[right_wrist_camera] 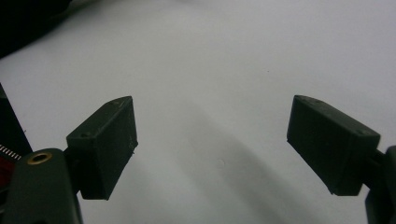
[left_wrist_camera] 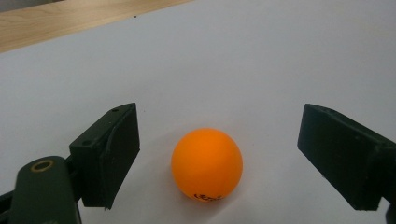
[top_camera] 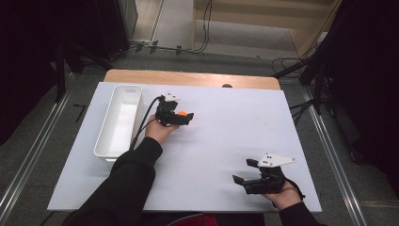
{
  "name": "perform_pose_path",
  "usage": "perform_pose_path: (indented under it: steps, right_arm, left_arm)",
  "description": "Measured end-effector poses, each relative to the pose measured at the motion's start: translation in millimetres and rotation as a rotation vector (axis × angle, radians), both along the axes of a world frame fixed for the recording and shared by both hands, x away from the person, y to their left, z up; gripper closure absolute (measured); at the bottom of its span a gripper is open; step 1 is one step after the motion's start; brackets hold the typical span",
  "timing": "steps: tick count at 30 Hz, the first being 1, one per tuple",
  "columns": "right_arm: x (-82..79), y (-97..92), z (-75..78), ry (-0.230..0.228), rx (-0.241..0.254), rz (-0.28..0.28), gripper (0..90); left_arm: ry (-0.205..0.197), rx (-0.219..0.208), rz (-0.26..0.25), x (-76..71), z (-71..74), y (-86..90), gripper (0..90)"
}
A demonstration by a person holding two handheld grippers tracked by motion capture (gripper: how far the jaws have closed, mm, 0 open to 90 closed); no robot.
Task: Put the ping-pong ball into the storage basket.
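Left tongs (top_camera: 184, 117) sit over the orange ball (top_camera: 182, 113) w/ jaws spread wide. In the left gripper view the ball (left_wrist_camera: 207, 164) rests on the worktop (left_wrist_camera: 261, 60) between the two jaws, nearer the left one, touching neither. So no grip yet; the ball isn't lifted.

Ball's spot: left-of-centre on the white worktop (top_camera: 221, 136), toward the far edge, just right of the white bin (top_camera: 118, 119). The bin runs along the left edge, long side front-to-back, and looks empty as far as the high view shows.

Right tongs (top_camera: 245, 172) are parked near the near-right corner, well apart from the ball, jaws also wide open w/ nothing between them; the right gripper view has bare worktop (right_wrist_camera: 224, 70) ahead of them.

Progress, my read: early. Approach is done and the tongs bracket the ball. Left to do: close on it, lift, carry it, prob. to the bin since that's the one container nearby, but can't confirm. Ball's round and light, so it may roll or squirt out if the jaws close off-centre.
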State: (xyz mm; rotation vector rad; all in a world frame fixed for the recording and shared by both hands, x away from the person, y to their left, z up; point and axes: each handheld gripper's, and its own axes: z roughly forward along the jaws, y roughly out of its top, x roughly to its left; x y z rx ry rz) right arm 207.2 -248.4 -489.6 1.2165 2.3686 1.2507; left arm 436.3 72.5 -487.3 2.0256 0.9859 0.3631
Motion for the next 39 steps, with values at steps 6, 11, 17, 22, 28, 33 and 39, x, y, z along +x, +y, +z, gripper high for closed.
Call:
perform_pose_path:
  steps: [6,11,17,22,28,33,39]
  right_arm:
    - [1.0,0.3,-0.7,0.002,0.002,0.004,14.7]
    - [0.6,0.8,-0.7,0.007,0.002,0.007,14.7]
    - [0.5,0.8,-0.6,0.01,0.003,0.006,14.7]
    - [0.2,0.7,-0.6,0.013,0.0,0.004,14.7]
    - [0.3,0.7,-0.7,0.009,-0.001,0.007,14.7]
    - [0.3,0.6,-0.7,0.01,-0.001,0.007,14.7]
    - [0.1,0.6,-0.7,0.01,0.001,0.007,14.7]
  left_arm:
    - [0.006,0.009,0.005,-0.2,-6.4,-0.9,13.3]
    - [0.014,0.018,0.001,0.0,-9.2,-0.9,13.3]
    - [0.024,0.03,0.016,-0.2,-14.3,-2.9,13.3]
    - [0.033,0.037,0.014,0.0,-17.6,-3.3,13.3]
    - [0.034,0.067,0.014,-0.2,-21.9,-4.5,13.3]
    - [0.036,0.069,0.019,0.1,-23.3,-5.0,13.3]
    - [0.032,0.085,0.023,-0.5,-23.4,-5.9,13.5]
